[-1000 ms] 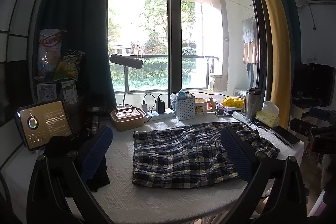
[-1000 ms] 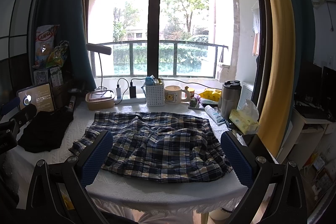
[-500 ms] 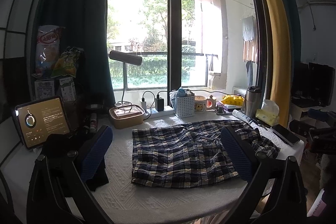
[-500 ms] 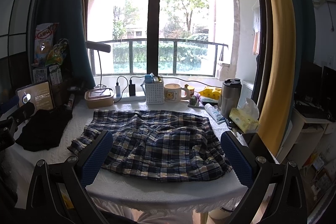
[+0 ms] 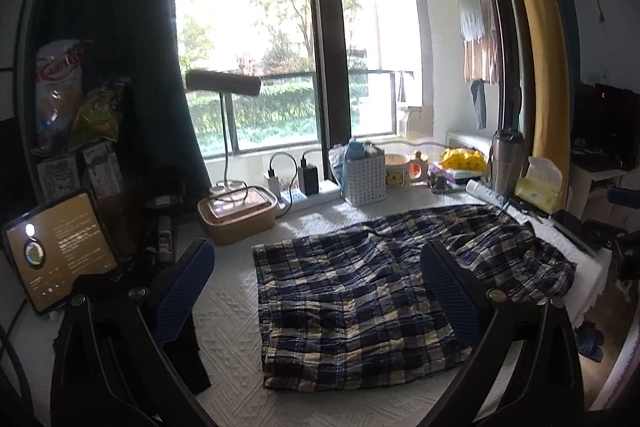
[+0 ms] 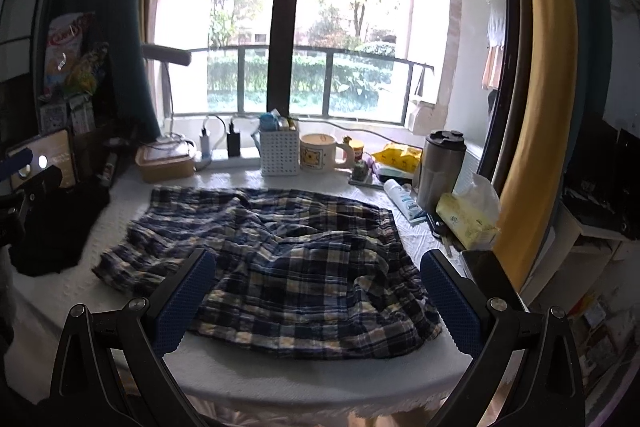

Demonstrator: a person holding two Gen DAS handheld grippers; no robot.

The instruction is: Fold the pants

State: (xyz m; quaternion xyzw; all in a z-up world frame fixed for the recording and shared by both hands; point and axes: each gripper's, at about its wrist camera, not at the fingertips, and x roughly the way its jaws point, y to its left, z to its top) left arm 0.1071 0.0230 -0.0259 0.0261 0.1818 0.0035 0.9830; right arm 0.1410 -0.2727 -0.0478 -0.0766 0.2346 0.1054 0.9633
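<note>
Currently left gripper (image 5: 316, 291) is hovering spread and empty off the left end of the blue-and-cream plaid cotton pants (image 5: 384, 287), lying lengthwise left-to-right on the white textured tablecloth (image 5: 228, 323); right gripper (image 6: 316, 291), likewise spread, is probably nearer the right end.

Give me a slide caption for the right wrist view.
Open right gripper above plaid pants spread on a white-covered table.

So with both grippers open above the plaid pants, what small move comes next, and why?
Probably lower the right gripper to pinch the near hem of the plaid pants. The pants lie spread and rumpled on the white tablecloth, unfolded, and both the right and the left gripper are open, holding nothing.
</note>
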